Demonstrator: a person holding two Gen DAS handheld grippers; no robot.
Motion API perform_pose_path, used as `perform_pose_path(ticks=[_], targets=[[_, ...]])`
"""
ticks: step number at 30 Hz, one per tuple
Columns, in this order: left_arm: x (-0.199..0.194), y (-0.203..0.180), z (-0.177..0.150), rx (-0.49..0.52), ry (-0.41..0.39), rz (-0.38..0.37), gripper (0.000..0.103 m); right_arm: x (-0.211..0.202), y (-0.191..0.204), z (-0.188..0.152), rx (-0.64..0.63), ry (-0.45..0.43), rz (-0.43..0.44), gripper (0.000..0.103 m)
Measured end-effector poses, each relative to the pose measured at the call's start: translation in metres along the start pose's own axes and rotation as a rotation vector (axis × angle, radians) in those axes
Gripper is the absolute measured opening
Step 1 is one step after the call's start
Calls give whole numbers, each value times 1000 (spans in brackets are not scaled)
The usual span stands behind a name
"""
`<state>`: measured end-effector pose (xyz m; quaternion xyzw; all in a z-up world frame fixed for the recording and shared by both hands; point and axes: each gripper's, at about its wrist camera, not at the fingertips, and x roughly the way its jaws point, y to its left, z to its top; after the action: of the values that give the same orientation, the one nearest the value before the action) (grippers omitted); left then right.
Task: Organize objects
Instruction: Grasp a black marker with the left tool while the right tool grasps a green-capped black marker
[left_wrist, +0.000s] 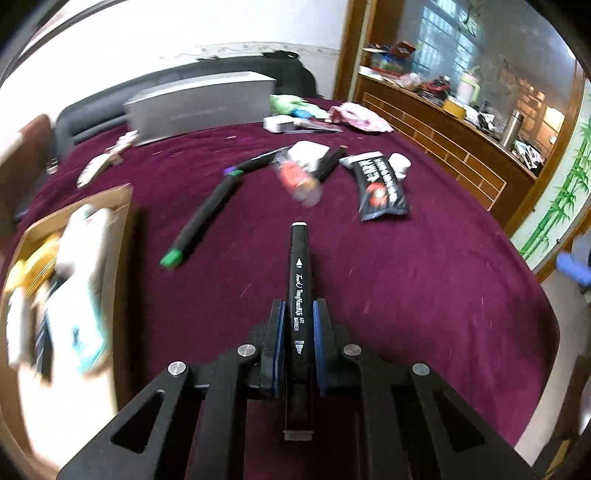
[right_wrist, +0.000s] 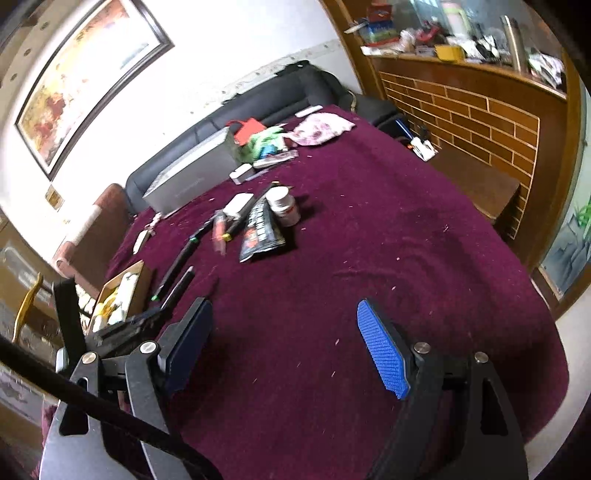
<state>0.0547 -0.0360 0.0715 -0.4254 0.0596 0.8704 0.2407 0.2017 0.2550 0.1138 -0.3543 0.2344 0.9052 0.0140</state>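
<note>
A round table under a dark maroon velvet cloth (left_wrist: 406, 295) fills both views, its far rim lost behind clutter and its near edge cut off by the gripper frames. A long grey rectangular box (left_wrist: 199, 103) lies at the far side. At the left edge an open brown cardboard box (left_wrist: 118, 229) is smeared by motion blur; it holds pale and yellow packets that cannot be told apart or counted.

The left gripper (left_wrist: 298, 325) is closed on a black art marker with white lettering (left_wrist: 298, 280), the blue pads pressing its barrel on either side; the marker points forward over the cloth, its white-tipped cap well clear of the pads, its rear end reaching back between the frame arms. The right gripper (right_wrist: 284, 343) is spread wide, holding nothing, above bare cloth, with one ribbed blue pad (right_wrist: 382, 354) facing the camera and the other seen edge-on and dark.

Two more black markers lie on the cloth: one with a green cap (left_wrist: 201, 221) near the cardboard box, and one with a purple band (left_wrist: 255, 164) beyond it. A third dark pen (left_wrist: 328, 162) may lie across the pile, though blur makes that uncertain. One black snack packet with white and red print (left_wrist: 380, 184) lies flat, one white bottle (right_wrist: 282, 205) beside it, and one blurred red-orange tube (left_wrist: 295, 177) too smeared to identify.
</note>
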Motion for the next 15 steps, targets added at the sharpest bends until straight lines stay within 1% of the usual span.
perform_pose_path(ticks=[2,4,5,6,9,12,13,15], targets=[[-20,14,-18,-34,-4,18,11,-13,13,2,-33,-7,27,81],[-36,26,-29,-68,-16,39,11,-31,31,19,-60,-37,61,81],[-51,32,-33,-86,-31,49,11,-42,42,33,-72,-70,86,81],[-61,35,-35,-96,-47,54,11,-56,58,52,-92,-116,110,81],[-105,41,-34,-108,-130,78,11,-92,113,111,-180,-239,142,81],[-129,48,-25,-131,-179,60,11,-114,169,167,-238,-300,161,81],[-133,51,-23,-136,-189,53,11,-116,186,187,-238,-308,155,83],[-131,54,-19,-142,-197,37,11,-109,219,222,-237,-313,175,90]])
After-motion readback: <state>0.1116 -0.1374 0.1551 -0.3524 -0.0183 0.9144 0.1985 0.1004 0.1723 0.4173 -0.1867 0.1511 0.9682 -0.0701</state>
